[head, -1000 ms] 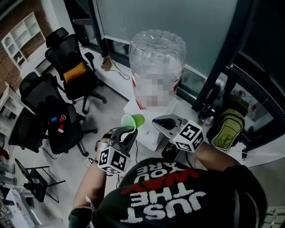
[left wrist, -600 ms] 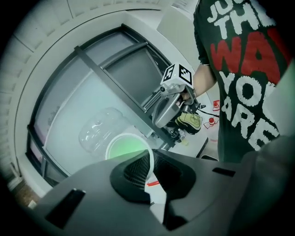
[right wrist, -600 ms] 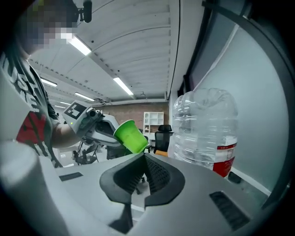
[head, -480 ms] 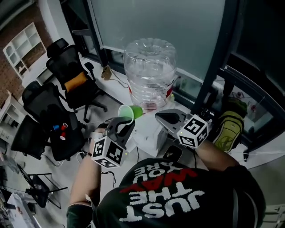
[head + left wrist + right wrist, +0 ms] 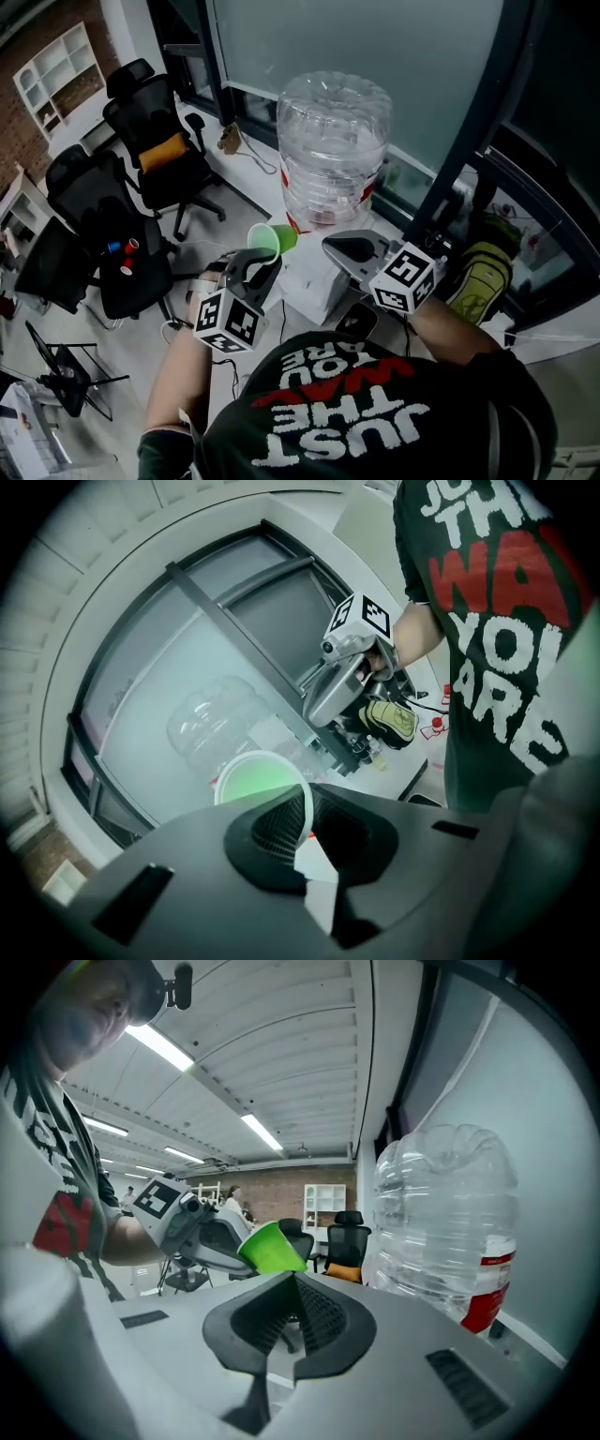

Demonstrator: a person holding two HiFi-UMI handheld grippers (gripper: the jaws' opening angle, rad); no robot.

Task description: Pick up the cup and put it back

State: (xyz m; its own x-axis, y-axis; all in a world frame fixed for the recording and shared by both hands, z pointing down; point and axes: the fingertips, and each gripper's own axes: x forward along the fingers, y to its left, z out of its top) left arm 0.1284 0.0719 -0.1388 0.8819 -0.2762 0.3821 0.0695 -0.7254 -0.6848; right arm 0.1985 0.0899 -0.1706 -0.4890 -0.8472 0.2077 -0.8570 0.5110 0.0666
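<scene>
Head view: left gripper (image 5: 265, 266) up in front of the chest, jaws closed on the rim of the green cup (image 5: 274, 239). Cup clear of every surface, carried on its side, open mouth turned back toward the person, base pointing at the big clear water bottle (image 5: 333, 141). Near the bottle's lower part, not touching it. Bottle upright on a white dispenser (image 5: 314, 286), red and white label low on its side.

Right gripper (image 5: 339, 251) level with the left one and apart from it, on the other side of the cup, tips over the dispenser top. Touching neither cup nor bottle.

Left gripper view: thin white-edged cup wall pinched between the two dark ribbed pads, green inside of the cup just past the tips. Beyond it the bottle, the other gripper and a yellow-green backpack (image 5: 392, 721) on a white ledge.

Right gripper view: pads pressed together with nothing between them. Cup ahead and to the left, gripped at the tip of the opposite gripper; bottle close on the right.

Elsewhere in the head view: black office chairs (image 5: 155, 155) on the pale floor at left, one with an orange cushion; white shelf unit (image 5: 52, 70) against a brick wall; frosted glass wall behind the bottle.
</scene>
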